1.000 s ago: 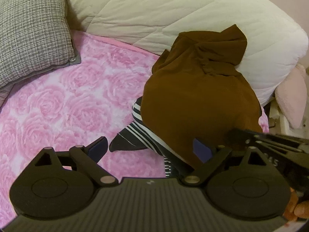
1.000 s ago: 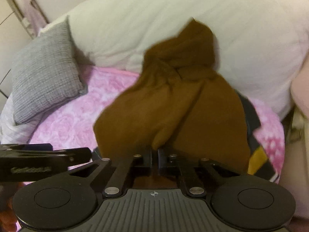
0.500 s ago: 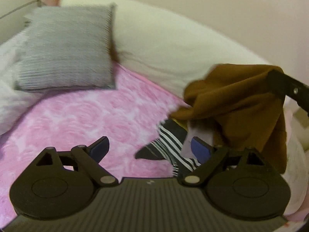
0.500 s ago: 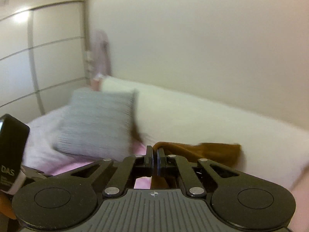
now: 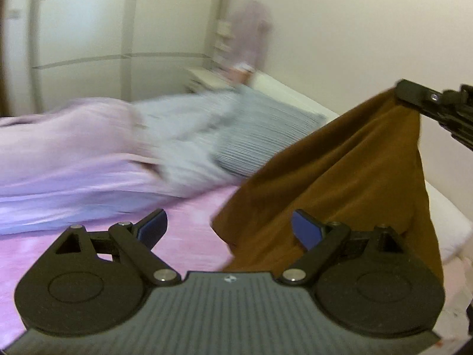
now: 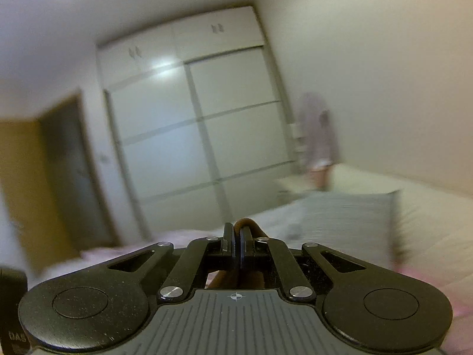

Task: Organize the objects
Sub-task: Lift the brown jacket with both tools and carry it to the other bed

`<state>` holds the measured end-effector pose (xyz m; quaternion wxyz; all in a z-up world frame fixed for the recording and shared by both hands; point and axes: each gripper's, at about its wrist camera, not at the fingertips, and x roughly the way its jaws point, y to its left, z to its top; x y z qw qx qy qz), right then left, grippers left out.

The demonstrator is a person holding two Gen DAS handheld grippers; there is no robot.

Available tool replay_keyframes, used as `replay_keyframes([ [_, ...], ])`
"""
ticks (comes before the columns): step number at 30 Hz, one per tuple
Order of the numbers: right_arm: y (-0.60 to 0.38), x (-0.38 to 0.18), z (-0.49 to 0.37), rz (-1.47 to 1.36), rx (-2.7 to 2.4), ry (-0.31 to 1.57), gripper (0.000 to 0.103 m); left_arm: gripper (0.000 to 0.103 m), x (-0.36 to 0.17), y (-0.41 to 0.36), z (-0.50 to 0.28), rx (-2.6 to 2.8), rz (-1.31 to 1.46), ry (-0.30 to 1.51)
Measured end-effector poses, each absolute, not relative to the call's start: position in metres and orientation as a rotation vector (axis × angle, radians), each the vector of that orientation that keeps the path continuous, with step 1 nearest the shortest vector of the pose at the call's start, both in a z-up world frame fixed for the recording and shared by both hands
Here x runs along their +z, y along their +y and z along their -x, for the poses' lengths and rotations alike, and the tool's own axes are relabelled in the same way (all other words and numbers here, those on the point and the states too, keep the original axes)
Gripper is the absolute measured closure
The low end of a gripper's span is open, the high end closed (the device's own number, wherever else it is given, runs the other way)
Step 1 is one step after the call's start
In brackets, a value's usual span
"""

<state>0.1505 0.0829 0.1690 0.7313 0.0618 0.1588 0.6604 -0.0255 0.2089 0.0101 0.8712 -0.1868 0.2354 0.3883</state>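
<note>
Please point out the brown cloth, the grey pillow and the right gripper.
brown cloth point(image 5: 340, 183): left wrist view, middle of hanging fabric.
grey pillow point(image 5: 260, 142): left wrist view, striped face.
right gripper point(image 6: 237, 236): right wrist view, between closed fingertips.

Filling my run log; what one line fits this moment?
right tool: shut on brown cloth | cloth: hanging above pink bed cover | left tool: open, empty

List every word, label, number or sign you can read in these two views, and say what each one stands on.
"DAS": white letters on the black body of the left gripper, at the bottom left edge of the right wrist view; cut off by the frame, so there may be more.
A round crosshair mark, no letters, sits on each gripper's grey ribbed housing.
Nothing readable on the brown garment, the wardrobe or the grey pillow; both views are motion-blurred.
</note>
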Motion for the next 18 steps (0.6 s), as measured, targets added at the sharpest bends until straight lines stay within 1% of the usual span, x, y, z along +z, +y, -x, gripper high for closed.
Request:
replay_keyframes([
  [5,0.069,0.206,-0.059,-0.23,1.683,0.297,0.103,0.014,0.046,0.192,0.166,1.033,0.387,0.427],
  [8,0.064,0.212,-0.003,-0.124,1.87,0.314,0.102,0.014,0.053,0.173,0.228,1.14,0.394,0.439],
  [9,0.066,0.207,0.016,-0.015,1.951,0.373,0.095,0.013,0.053,0.166,0.247,1.173,0.403,0.451],
  [10,0.067,0.199,0.034,0.106,2.014,0.43,0.09,0.013,0.05,0.157,0.264,1.212,0.422,0.469],
  [12,0.06,0.173,0.066,0.313,2.014,0.47,0.053,0.013,0.043,0.141,0.289,1.266,0.47,0.502],
  [13,0.054,0.161,0.077,0.381,1.988,0.471,0.049,0.013,0.037,0.134,0.295,1.286,0.493,0.516],
  [16,0.04,0.127,0.089,0.496,1.965,0.573,0.048,0.013,0.017,0.104,0.316,1.359,0.575,0.581],
  [18,0.029,0.116,0.095,0.549,1.966,0.64,0.048,0.013,0.008,0.081,0.327,1.386,0.623,0.602],
])
